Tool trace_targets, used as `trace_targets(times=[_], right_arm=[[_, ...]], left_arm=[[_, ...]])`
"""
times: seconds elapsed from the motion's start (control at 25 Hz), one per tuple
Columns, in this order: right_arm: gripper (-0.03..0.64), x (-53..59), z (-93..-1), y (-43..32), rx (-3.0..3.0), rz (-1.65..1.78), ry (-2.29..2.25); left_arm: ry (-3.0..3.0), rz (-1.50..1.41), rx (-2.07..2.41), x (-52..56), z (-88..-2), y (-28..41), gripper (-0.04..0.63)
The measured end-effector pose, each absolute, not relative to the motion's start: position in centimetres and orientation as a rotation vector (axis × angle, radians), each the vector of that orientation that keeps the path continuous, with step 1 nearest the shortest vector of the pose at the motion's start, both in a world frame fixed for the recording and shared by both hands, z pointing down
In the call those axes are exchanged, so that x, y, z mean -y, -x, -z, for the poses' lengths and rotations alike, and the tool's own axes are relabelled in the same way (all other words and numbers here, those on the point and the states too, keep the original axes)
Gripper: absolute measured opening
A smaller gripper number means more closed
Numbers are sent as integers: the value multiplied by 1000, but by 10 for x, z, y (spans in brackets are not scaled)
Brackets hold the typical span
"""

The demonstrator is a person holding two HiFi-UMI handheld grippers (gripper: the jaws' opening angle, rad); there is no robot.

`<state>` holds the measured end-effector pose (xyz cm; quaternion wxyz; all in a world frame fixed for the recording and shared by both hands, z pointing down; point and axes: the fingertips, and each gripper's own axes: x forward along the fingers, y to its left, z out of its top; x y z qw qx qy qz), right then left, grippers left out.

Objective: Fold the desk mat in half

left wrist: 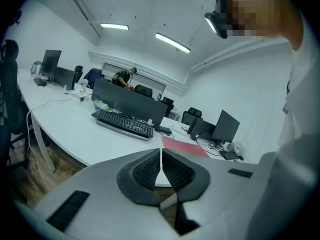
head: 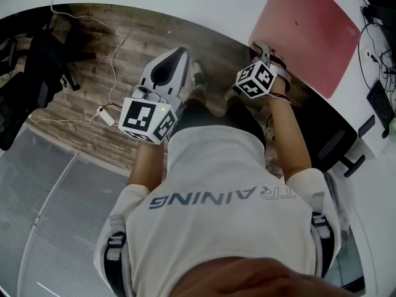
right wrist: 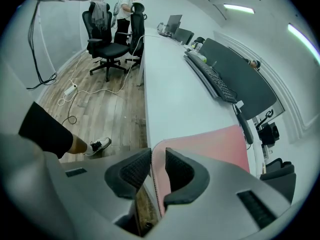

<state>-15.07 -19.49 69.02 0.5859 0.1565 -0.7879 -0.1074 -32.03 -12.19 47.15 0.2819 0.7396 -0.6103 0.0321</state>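
Right gripper (right wrist: 157, 156) jaws apart, straddling desk mat (right wrist: 210, 144) corner; left gripper (left wrist: 161, 156) jaws together, empty, away.

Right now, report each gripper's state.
Left gripper: jaws closed, empty.
Right gripper: jaws open, corner of the desk mat between them, not clamped.

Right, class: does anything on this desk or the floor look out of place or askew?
Only small things. The pink desk mat sits tight against the edge of the white desk, its near corner at the rim. On the wooden floor, a power strip and its white cable trail loose.
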Motion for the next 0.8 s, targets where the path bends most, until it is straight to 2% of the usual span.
trace_targets(times=[0.36,0.8], right_arm=[[46,192,-681,151,1867,161,-393],[34,200,-655,147,1972,62,-599]], left_arm=[[-1999,-83,1618,122,-468,318,38],[-2064,-41,1562,123,-460,305,38]])
